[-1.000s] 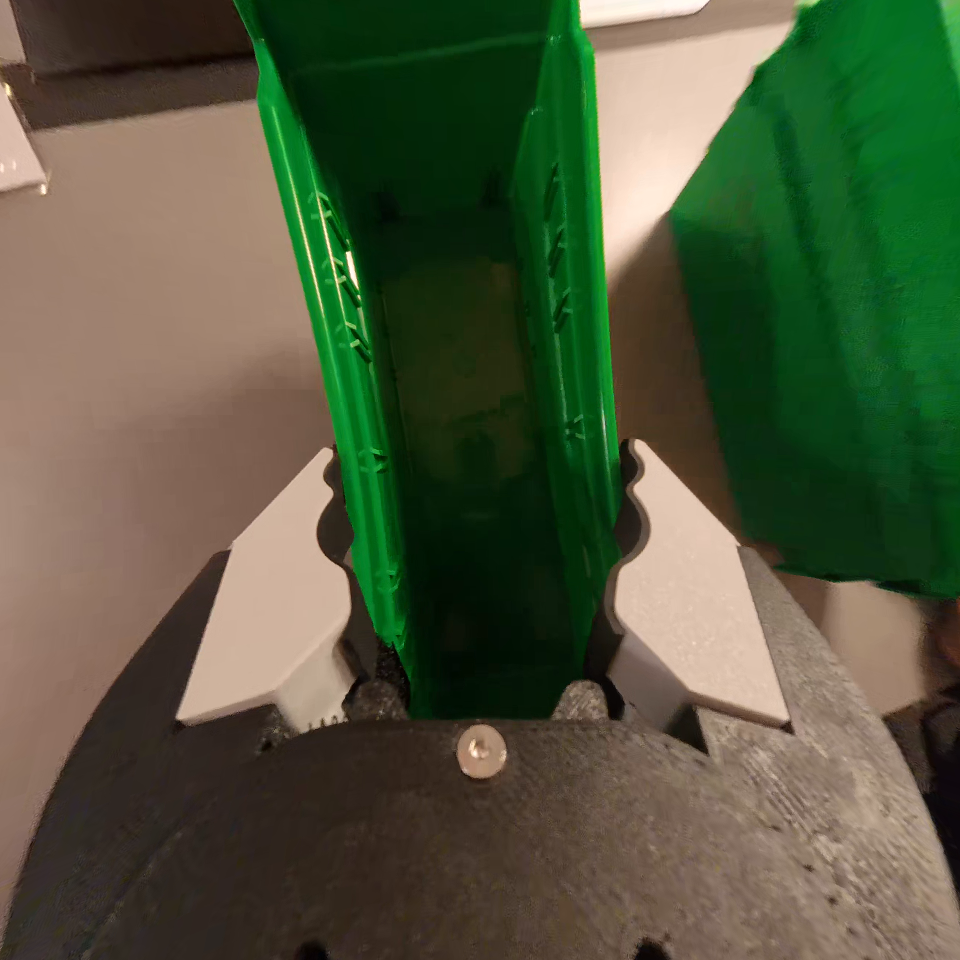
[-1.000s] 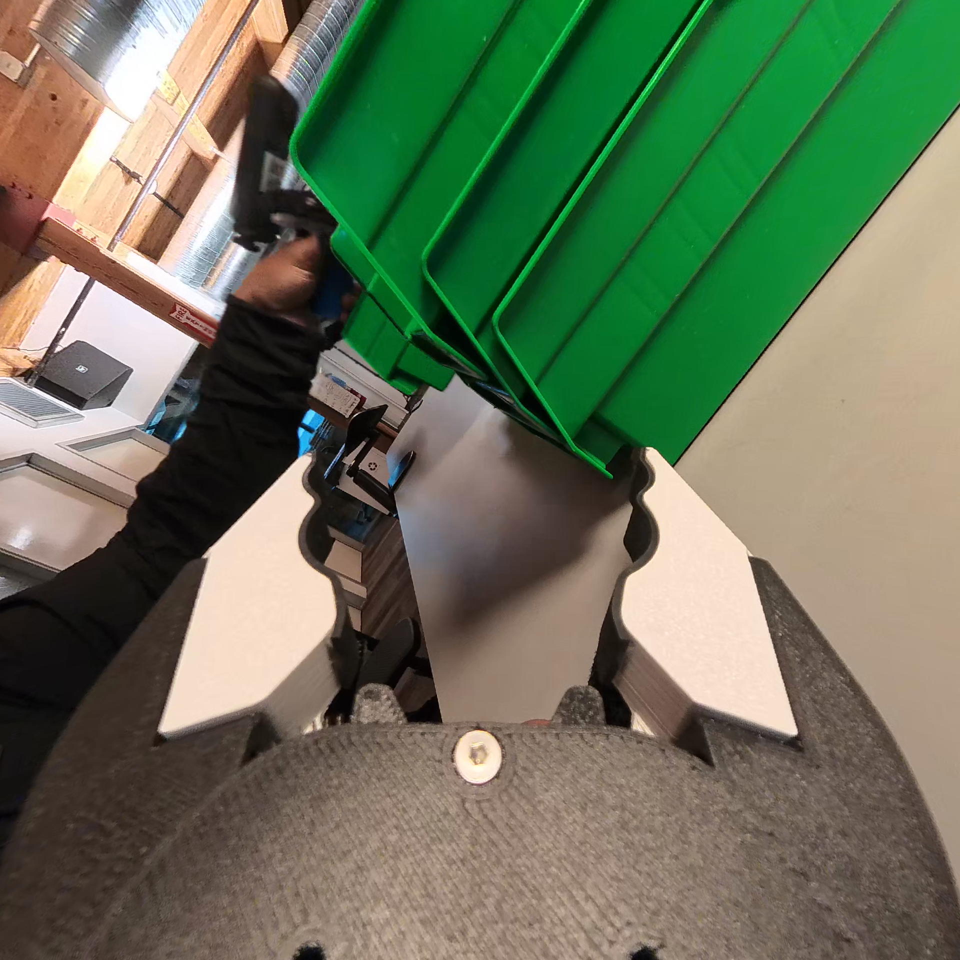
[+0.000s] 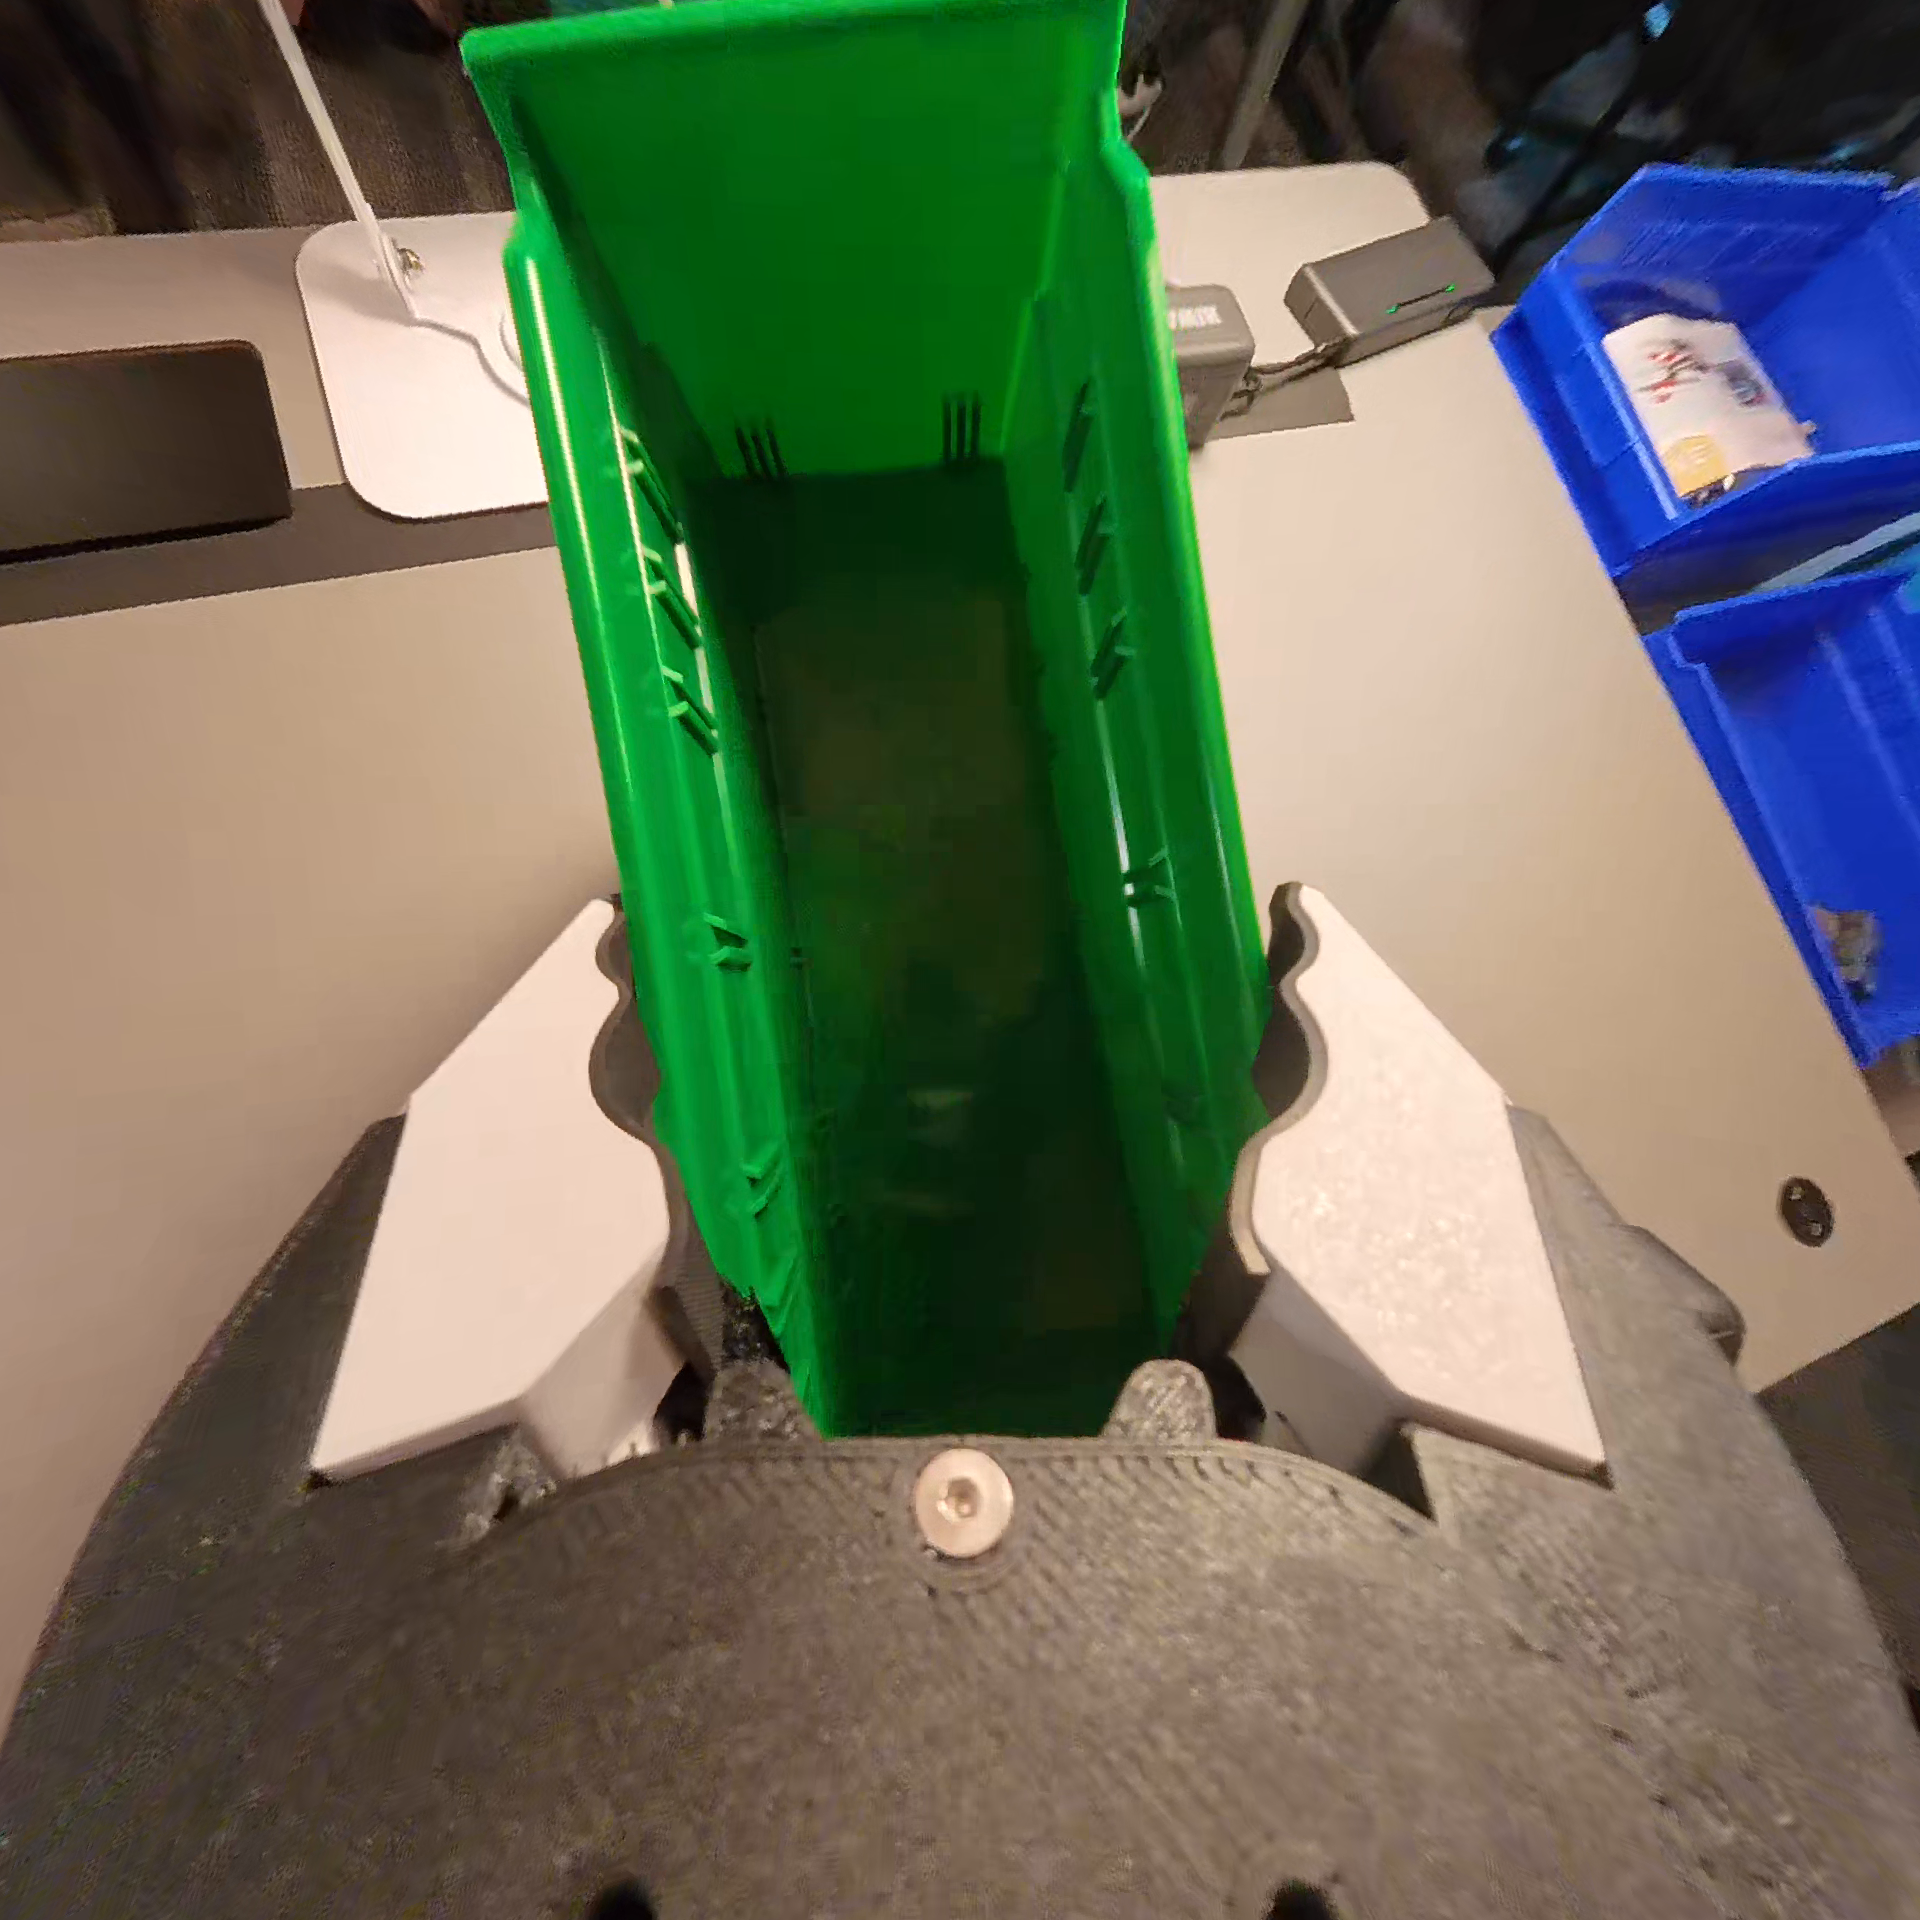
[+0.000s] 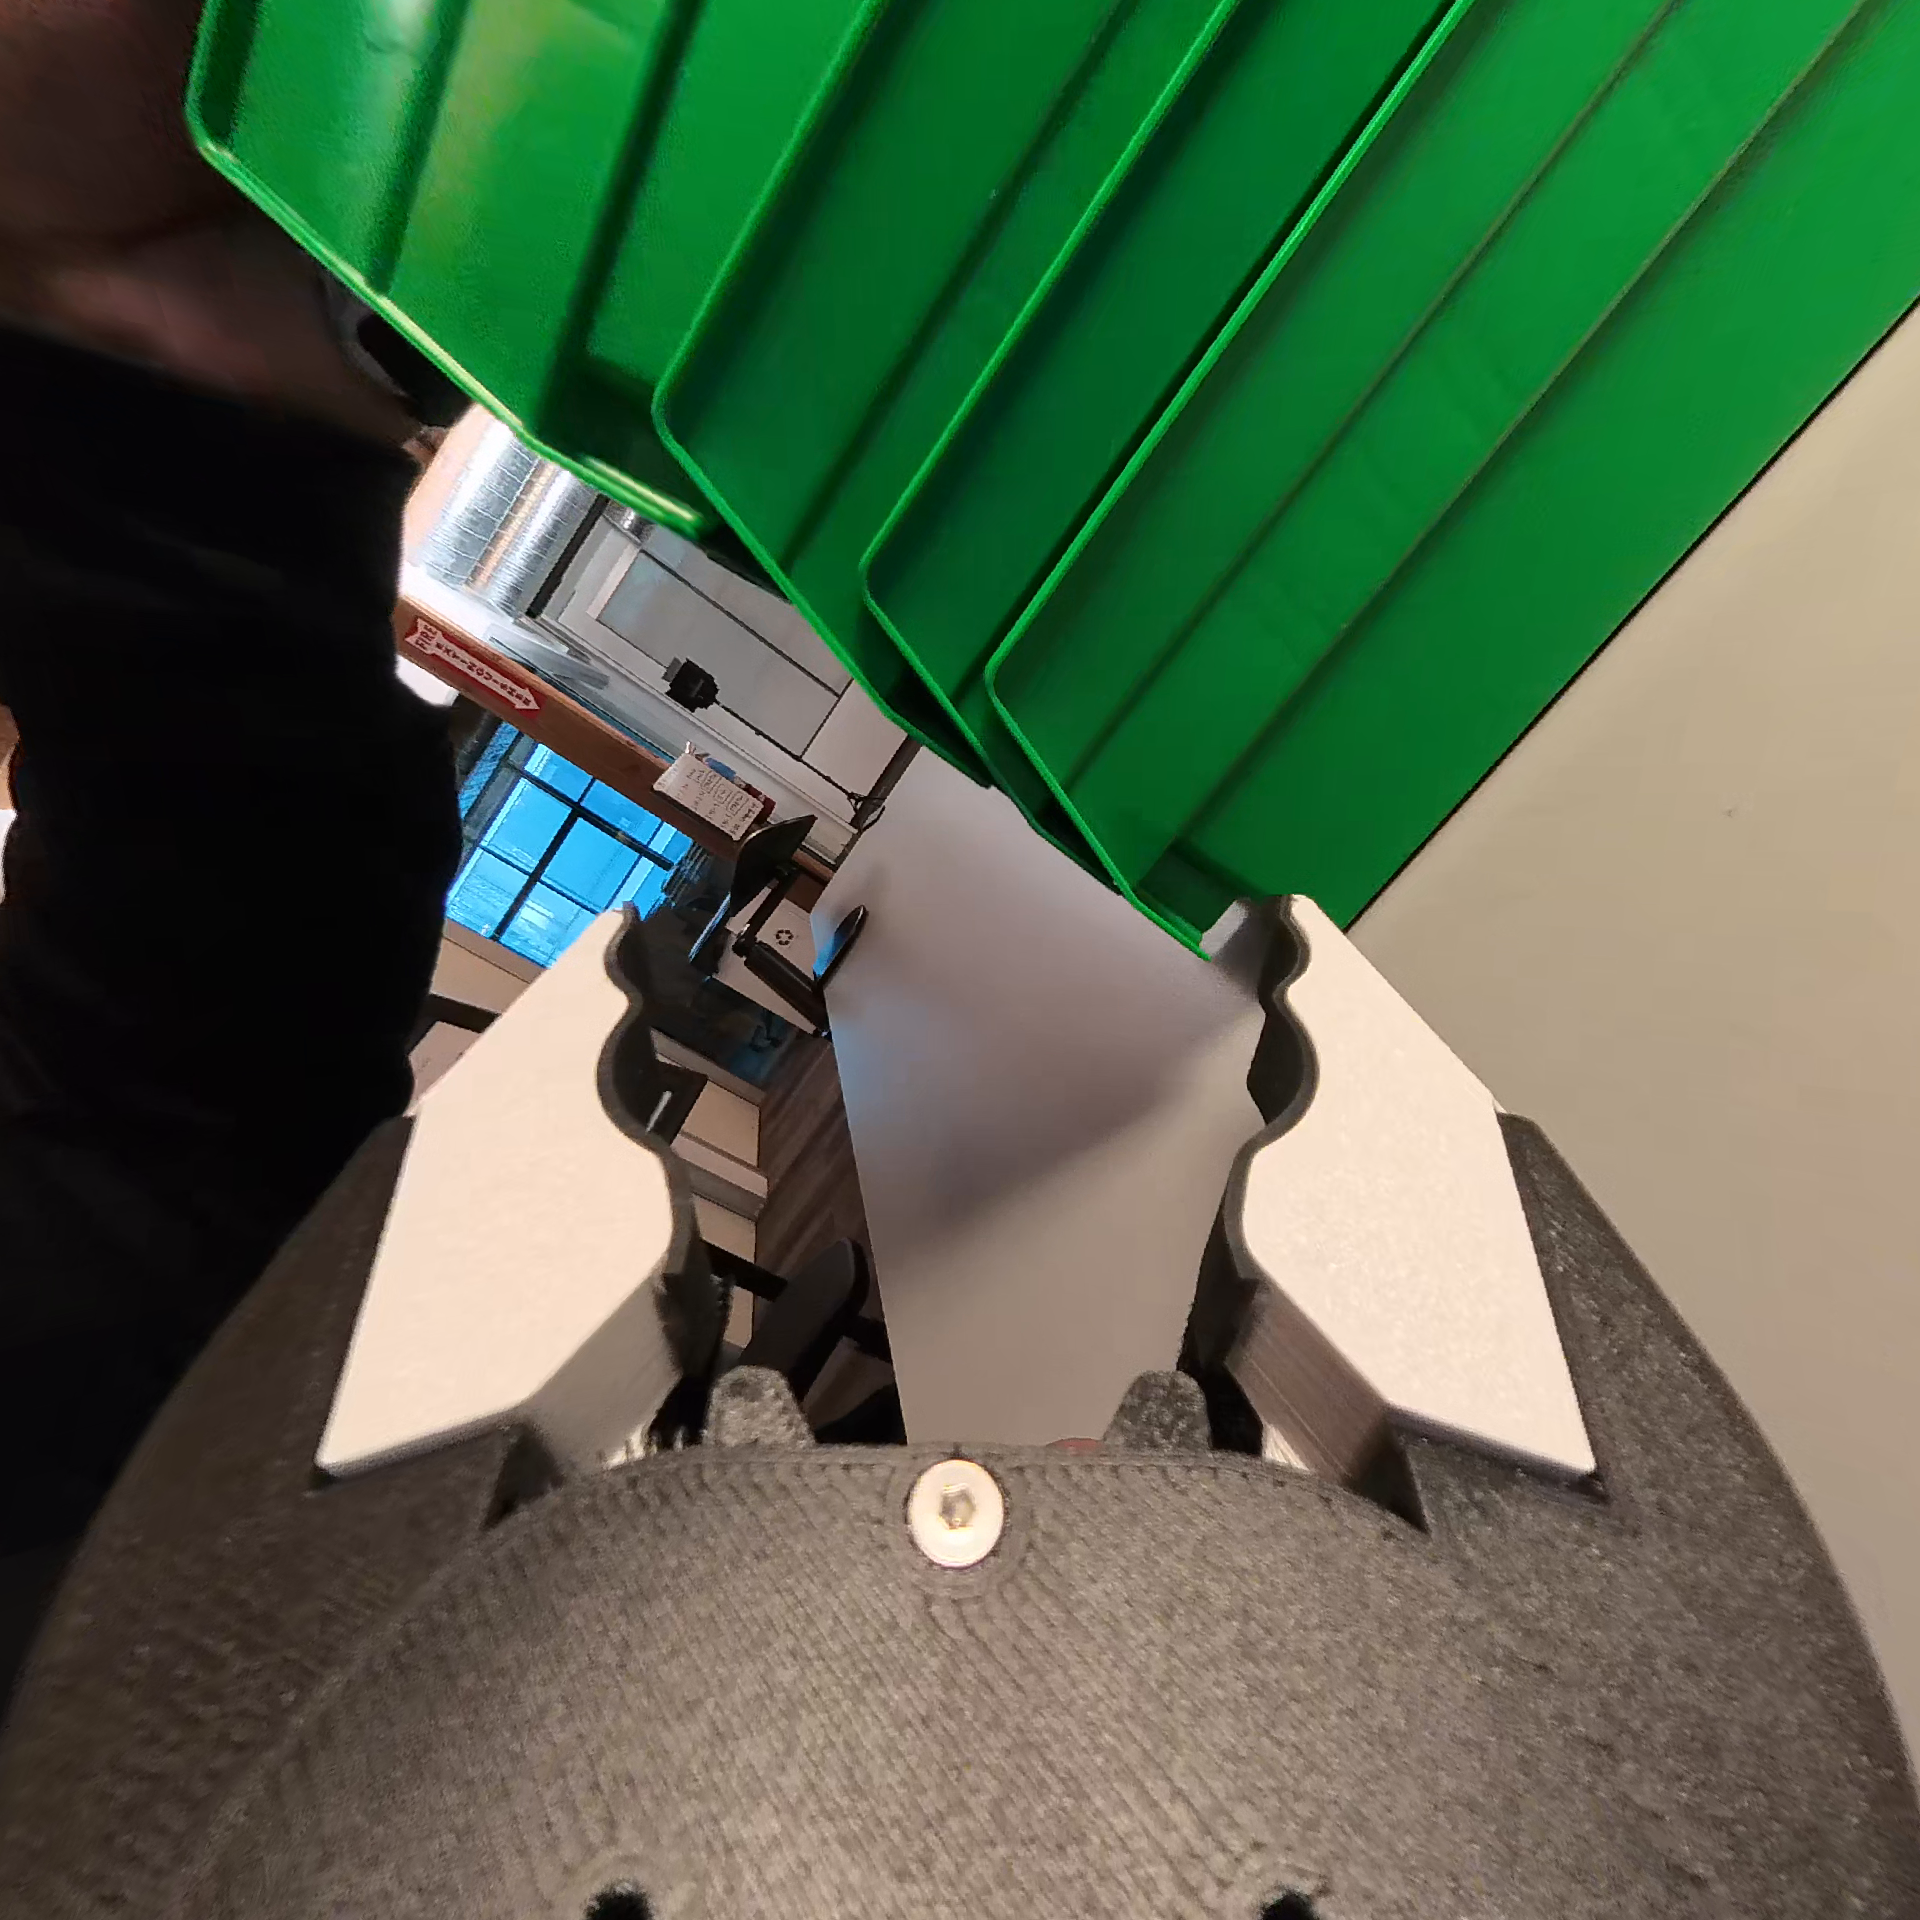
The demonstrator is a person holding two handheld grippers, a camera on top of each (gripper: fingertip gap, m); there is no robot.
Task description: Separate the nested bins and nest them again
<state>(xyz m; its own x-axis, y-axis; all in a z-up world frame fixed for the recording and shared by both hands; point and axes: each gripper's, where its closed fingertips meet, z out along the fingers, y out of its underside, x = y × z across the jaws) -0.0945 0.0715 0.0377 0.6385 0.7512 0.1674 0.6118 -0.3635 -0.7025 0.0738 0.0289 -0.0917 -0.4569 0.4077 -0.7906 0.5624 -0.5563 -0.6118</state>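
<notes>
A green bin [image 3: 831, 312] stands lengthwise between the fingers of my left gripper [image 3: 951, 904], its open inside facing the camera. The jaws are spread wide, with slack between the pads [image 3: 623, 1039] and the bin's walls lower down, so it is not clamped. In the right wrist view a stack of several nested green bins [image 4: 1247, 416] rests on the beige table [image 4: 1662, 1039]. The end bin [image 4: 416, 208] sits on the stack beside a person's dark sleeve [image 4: 208, 831]. My right gripper [image 4: 951, 914] is open and empty, its right fingertip [image 4: 1299, 966] just below the stack's lowest rim corner.
Two blue bins [image 3: 1766, 416] with small items stand at the table's right edge. A white stand base [image 3: 416, 395], a black mat [image 3: 125, 447] and black power adapters [image 3: 1382, 291] lie at the far side. Office chairs and a window show behind the table.
My left jaws have spread apart off the green bin's walls. The left view has swung so the far table edge shows. In the right view the stack and end bin loom closer.
</notes>
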